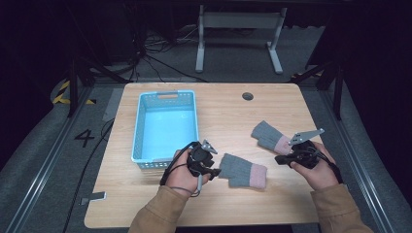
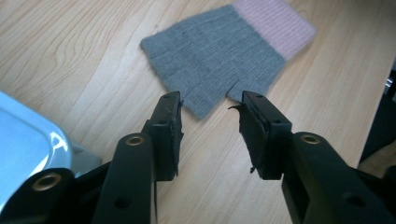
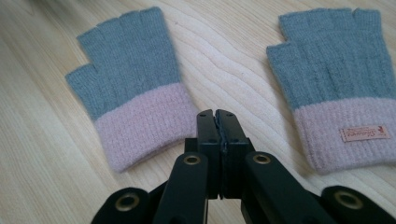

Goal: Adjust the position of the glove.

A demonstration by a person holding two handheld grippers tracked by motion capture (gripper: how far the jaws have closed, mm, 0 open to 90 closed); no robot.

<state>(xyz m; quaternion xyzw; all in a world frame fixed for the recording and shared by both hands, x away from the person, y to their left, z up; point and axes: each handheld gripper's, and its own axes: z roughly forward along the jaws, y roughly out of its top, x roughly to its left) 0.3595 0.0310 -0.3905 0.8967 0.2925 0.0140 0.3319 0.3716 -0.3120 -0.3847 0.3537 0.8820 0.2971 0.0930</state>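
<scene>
Spread left fingers, empty, just short of grey-pink glove; right gripper closed, empty

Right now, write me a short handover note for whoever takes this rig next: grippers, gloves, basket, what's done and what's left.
Left gripper: jaws open, at the finger end of the near glove, not yet gripping.
Right gripper: jaws shut, holding nothing, between the two cuffs.
Far glove: flat on the table, beside the right hand.
Blue basket: nothing in it, left of the gloves.
Done: nothing moved into the basket.
Left: likely grip each glove and drop both in the basket.
</scene>
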